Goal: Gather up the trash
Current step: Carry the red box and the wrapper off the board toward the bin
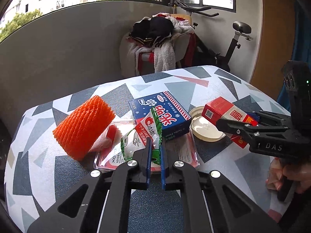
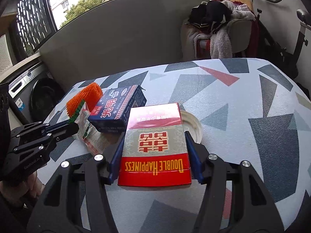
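Note:
My left gripper is shut on the lower edge of a green, white and red snack wrapper, which stands up from a clear plastic tray. The same wrapper shows at the left gripper in the right wrist view. My right gripper is shut on a red and silver cigarette pack, held above the table; from the left wrist view the pack sits in the right gripper. An orange foam net sleeve and a blue carton lie beside the tray.
A white round lid lies under the held pack. The table has a cloth of grey, white and red triangles. Behind it stand a chair piled with clothes and an exercise bike. A washing machine is at the left.

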`<act>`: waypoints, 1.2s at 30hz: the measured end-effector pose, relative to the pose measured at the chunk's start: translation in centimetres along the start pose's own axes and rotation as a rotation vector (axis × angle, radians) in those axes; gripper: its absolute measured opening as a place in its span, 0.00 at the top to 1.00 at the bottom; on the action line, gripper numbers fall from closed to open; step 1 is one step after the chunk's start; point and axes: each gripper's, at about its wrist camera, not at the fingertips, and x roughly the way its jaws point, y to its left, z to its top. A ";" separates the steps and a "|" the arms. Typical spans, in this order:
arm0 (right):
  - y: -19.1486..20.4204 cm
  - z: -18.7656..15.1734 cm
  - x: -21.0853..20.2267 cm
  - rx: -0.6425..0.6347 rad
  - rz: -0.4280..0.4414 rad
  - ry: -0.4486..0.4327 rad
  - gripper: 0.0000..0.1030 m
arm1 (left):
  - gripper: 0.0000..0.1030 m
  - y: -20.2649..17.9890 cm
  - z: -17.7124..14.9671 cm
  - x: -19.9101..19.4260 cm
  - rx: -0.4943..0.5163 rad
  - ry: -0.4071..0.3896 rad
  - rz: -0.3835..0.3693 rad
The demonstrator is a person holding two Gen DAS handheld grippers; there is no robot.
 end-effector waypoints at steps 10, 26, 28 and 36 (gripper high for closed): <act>1.9 0.2 -1.3 -0.122 -0.025 -0.019 0.43 | 0.96 0.9 -0.8 -5.3 -0.063 -0.011 -0.085; 6.5 -3.1 -10.5 -0.143 0.069 -0.036 0.43 | 0.96 -1.1 -7.3 -15.3 -0.096 0.005 -0.143; 7.0 -4.1 -11.4 -0.136 0.078 -0.031 0.43 | 0.96 -1.5 -8.5 -16.9 -0.112 0.005 -0.151; 8.9 -7.3 -14.4 -0.127 0.102 -0.025 0.43 | 0.96 -3.2 -13.6 -21.3 -0.145 0.039 -0.176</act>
